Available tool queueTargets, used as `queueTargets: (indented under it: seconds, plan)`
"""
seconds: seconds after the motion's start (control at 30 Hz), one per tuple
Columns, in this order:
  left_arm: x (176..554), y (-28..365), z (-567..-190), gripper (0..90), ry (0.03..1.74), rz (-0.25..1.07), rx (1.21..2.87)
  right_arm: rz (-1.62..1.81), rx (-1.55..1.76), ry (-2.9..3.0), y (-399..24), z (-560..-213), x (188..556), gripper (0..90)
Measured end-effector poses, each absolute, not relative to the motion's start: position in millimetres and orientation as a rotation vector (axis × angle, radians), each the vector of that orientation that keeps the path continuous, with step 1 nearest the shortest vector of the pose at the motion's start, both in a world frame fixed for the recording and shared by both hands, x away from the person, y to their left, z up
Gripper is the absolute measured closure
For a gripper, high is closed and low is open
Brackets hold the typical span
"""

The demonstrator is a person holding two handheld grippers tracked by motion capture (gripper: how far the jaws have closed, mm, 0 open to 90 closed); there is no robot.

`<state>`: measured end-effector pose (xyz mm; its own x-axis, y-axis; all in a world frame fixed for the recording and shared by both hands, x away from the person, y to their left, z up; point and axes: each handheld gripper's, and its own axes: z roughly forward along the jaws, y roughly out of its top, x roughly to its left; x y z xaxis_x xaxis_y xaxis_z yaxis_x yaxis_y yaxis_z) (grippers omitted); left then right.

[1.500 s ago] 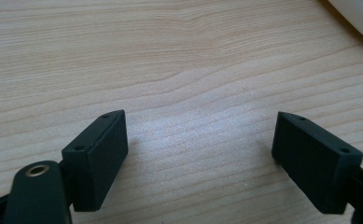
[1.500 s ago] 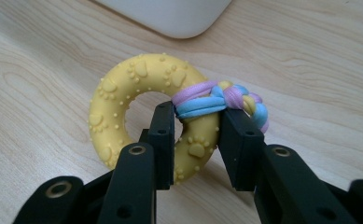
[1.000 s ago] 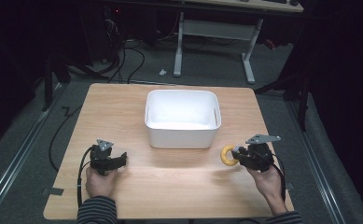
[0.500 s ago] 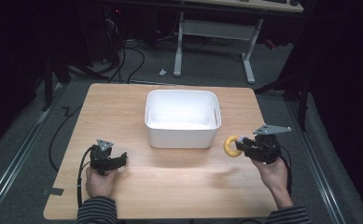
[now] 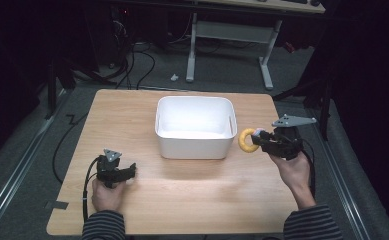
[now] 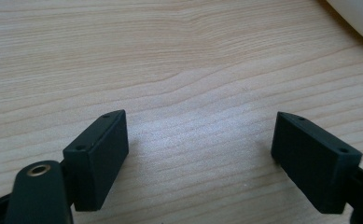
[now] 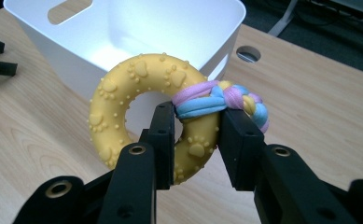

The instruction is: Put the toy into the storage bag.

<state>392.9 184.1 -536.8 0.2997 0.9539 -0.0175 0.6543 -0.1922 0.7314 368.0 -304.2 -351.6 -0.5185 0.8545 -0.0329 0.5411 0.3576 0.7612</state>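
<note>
The right hand-held gripper [image 7: 195, 135] has its jaws closed on a yellow ring toy [image 7: 142, 114], pinching the ring's band where a braided pastel cord [image 7: 226, 100] is tied around it. In the high view the ring toy [image 5: 247, 140] is held off the bench [image 5: 192, 200], just beside the right wall of the white tub [image 5: 194, 150] and about level with its rim. The left hand-held gripper [image 6: 198, 149] rests low over bare wood at the near left, its jaws wide apart with nothing between them.

Judging by this, the pick-up is done and the ring is in a firm grip. What looks to be left is carrying it over the rim, letting go inside the tub, which appears empty, and drawing the hand back.
</note>
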Motion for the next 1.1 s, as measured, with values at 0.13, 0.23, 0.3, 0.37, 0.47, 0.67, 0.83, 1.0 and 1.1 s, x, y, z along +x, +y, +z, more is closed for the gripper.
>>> queueTargets:
  seconds: [0.13, 0.23, 0.3, 0.37, 0.47, 0.67, 0.83, 1.0, 1.1]
  plan:
    - [392.9, 184.4, -536.8, 19.2, 1.428, 0.6, 1.932, 1.001, 1.205, 2.199, -298.2, -346.0, 376.2, 68.2]
    - [392.9, 184.1, -536.8, 19.3, 1.429, 0.602, 1.931, 1.006, 1.198, 2.199, -295.6, -343.9, 380.7, 68.2]
    - [392.9, 184.2, -536.8, 19.3, 1.429, 0.601, 1.931, 1.003, 1.197, 2.203, -292.1, -341.4, 384.8, 68.2]
    - [392.9, 184.4, -536.8, 19.4, 1.429, 0.601, 1.932, 0.994, 1.189, 2.203, -288.7, -338.6, 388.4, 68.2]
    - [392.9, 184.2, -536.8, 19.4, 1.429, 0.601, 1.93, 0.984, 1.174, 2.204, -283.0, -333.6, 396.9, 68.2]
    - [392.9, 184.2, -536.8, 19.4, 1.43, 0.601, 1.93, 0.974, 1.158, 2.212, -275.5, -329.4, 403.5, 68.2]
    - [392.9, 184.2, -536.8, 19.4, 1.43, 0.602, 1.931, 0.97, 1.139, 2.225, -267.0, -328.4, 410.8, 68.2]
    - [392.9, 184.4, -536.8, 19.4, 1.429, 0.601, 1.932, 0.958, 1.123, 2.237, -257.9, -326.5, 418.2, 68.2]
    - [392.9, 184.5, -536.8, 19.5, 1.429, 0.6, 1.932, 0.941, 1.112, 2.242, -254.1, -326.0, 420.5, 68.2]
